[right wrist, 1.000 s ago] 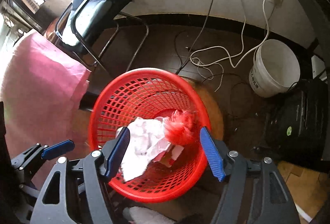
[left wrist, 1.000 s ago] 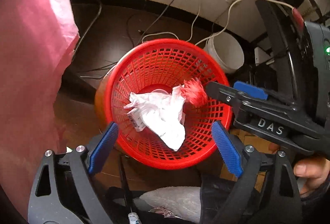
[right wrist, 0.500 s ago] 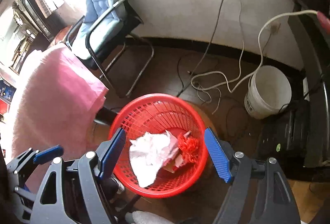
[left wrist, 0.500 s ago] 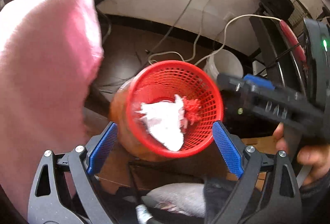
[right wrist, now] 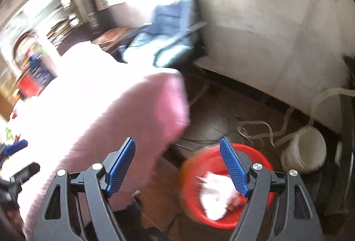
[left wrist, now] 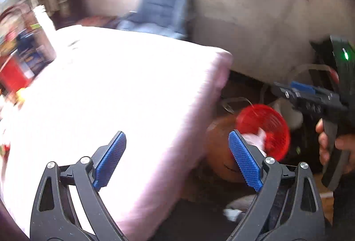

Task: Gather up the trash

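Note:
The red mesh basket (left wrist: pixel 273 121) stands on the floor, with crumpled white paper (left wrist: pixel 259 136) and a red scrap inside. My left gripper (left wrist: pixel 176 136) is open and empty above the pink-covered table (left wrist: pixel 133 85). My right gripper (right wrist: pixel 177 141) is also open and empty, over the table's corner (right wrist: pixel 133 119), with the basket (right wrist: pixel 221 224) and the white paper (right wrist: pixel 215 198) low at the right behind its right finger. In the left wrist view the right gripper (left wrist: pixel 290 90) shows at the right, held by a hand. Both views are motion-blurred.
A blue padded chair (right wrist: pixel 166 30) stands behind the table by the wall. A white bucket (right wrist: pixel 304 152) and loose white cables (right wrist: pixel 255 130) lie on the dark floor right of the basket. Blurred red and blue packages (left wrist: pixel 13 72) sit at the table's far left.
Both grippers have risen and swung left, away from over the basket toward the pink table. The basket has shrunk and slid to the lower right of both views.

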Demonstrator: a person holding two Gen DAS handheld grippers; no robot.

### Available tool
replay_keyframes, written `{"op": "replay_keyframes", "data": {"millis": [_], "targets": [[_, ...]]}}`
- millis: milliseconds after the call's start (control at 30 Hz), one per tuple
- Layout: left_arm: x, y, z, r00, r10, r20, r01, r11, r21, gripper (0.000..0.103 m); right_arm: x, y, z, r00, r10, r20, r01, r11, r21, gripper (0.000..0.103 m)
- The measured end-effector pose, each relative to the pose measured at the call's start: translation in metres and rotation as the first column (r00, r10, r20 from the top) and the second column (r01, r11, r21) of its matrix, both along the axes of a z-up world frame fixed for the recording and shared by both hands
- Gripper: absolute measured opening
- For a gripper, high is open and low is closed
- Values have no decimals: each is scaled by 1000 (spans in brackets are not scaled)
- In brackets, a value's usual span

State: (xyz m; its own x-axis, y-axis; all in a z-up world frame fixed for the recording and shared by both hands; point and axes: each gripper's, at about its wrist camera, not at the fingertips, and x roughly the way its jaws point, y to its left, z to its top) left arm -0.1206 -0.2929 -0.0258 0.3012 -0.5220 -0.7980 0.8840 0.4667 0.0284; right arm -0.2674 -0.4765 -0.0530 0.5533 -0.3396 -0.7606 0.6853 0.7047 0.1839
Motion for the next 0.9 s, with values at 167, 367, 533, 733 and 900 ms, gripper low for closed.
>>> {"op": "replay_keyframes", "data": {"millis": [167,367,533,733,900], "targets": [[64,70,15,976,215,40,-214,976,-29,91,82,57,15,979,204,17,-204,979,-10,77],[133,138,17,914,405,31,-403,914,-51,92,164,118,30,928,372,17,-372,928,-21,77],[182,187,21,832,551,63,-547,834,-71,92,217,176,39,867,498,9,-497,866,-55,80],[225,248,21,721,692,43,-686,721,-97,93,264,230,51,812,584,14,-579,808,-103,81],[257,293,16,623,782,-6,-779,620,-93,96,304,263,48,763,647,-12,-644,758,-104,81]]}}
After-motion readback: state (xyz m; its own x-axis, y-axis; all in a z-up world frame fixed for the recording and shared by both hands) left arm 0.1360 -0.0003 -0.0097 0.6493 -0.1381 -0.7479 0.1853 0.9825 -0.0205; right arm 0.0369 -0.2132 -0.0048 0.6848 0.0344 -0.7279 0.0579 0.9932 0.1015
